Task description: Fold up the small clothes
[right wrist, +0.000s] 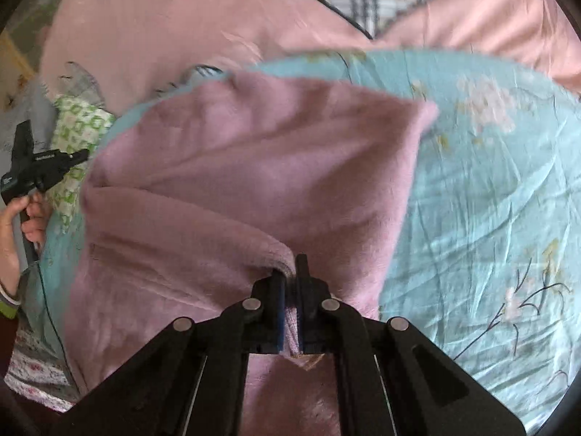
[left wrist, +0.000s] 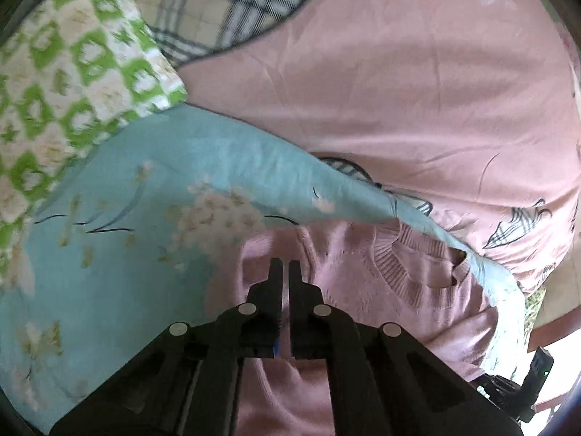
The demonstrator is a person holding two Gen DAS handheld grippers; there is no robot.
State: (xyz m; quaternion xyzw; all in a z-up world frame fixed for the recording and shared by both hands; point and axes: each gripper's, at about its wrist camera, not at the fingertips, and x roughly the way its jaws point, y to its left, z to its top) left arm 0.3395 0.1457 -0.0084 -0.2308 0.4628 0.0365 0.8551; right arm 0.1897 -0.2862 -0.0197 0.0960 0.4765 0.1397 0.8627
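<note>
Both grippers, right gripper (right wrist: pixel 290 272) and left gripper (left wrist: pixel 285 272), are seemingly pinched on the pink sweater (right wrist: pixel 247 167), which could slip if tugged unevenly.

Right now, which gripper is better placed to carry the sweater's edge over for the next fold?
Right. The right gripper is shut on a bunched edge of the pink sweater. The left gripper looks shut with no cloth visibly between its fingers.

Daylit bed dressed in pink sheet (left wrist: pixel 399 83) with plaid patches, overlaid by teal floral cloth (right wrist: pixel 490 189); green-and-white patterned pillow (left wrist: pixel 72 65) resting alongside
</note>
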